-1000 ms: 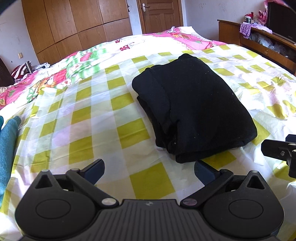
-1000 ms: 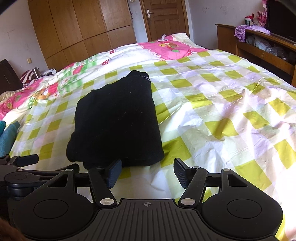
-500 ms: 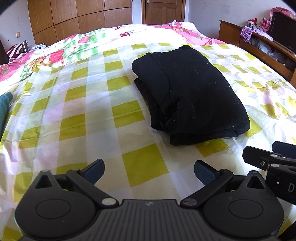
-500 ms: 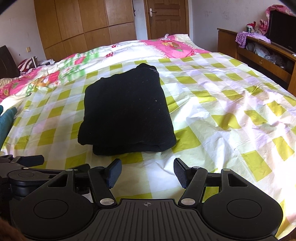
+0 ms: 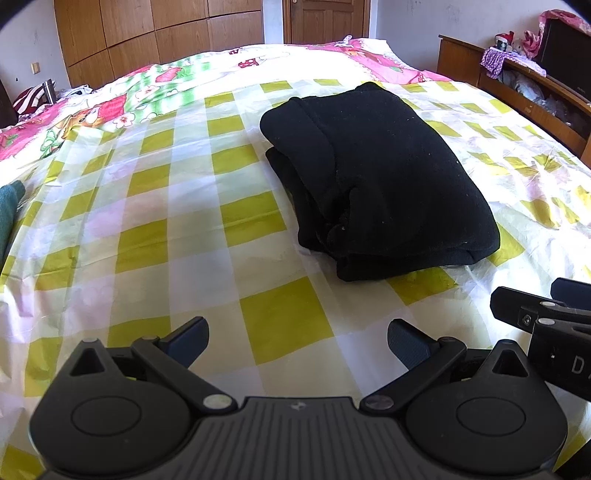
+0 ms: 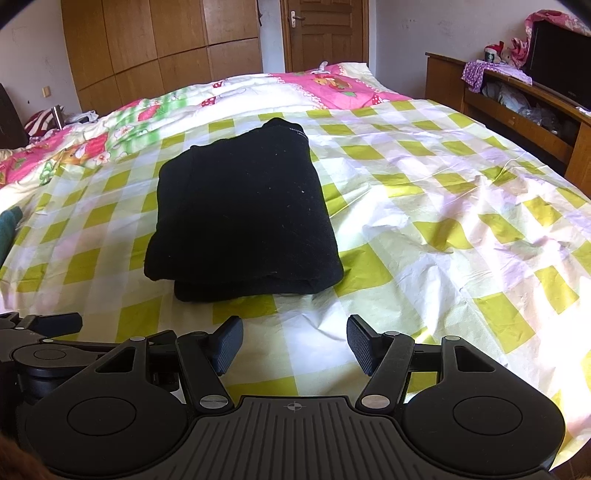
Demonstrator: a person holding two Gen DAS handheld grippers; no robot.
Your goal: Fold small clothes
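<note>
A black garment (image 5: 380, 181) lies folded into a thick rectangle on the yellow-and-white checked bedsheet (image 5: 192, 229); it also shows in the right wrist view (image 6: 240, 218). My left gripper (image 5: 297, 341) is open and empty, held over the sheet short of the garment's near left corner. My right gripper (image 6: 293, 343) is open and empty, just in front of the garment's near edge. The right gripper's side shows at the left wrist view's right edge (image 5: 546, 325), and the left gripper's side shows at the right wrist view's lower left (image 6: 40, 332).
A teal cloth (image 5: 9, 206) lies at the bed's left edge. A pink floral quilt (image 6: 321, 86) covers the far end of the bed. A wooden cabinet (image 6: 517, 110) with clutter stands at the right. Wooden wardrobes (image 6: 159, 48) and a door (image 6: 321, 33) line the far wall.
Both grippers have drawn back from the folded garment and risen a little, so it sits farther off in both views. The garment itself has not moved.
</note>
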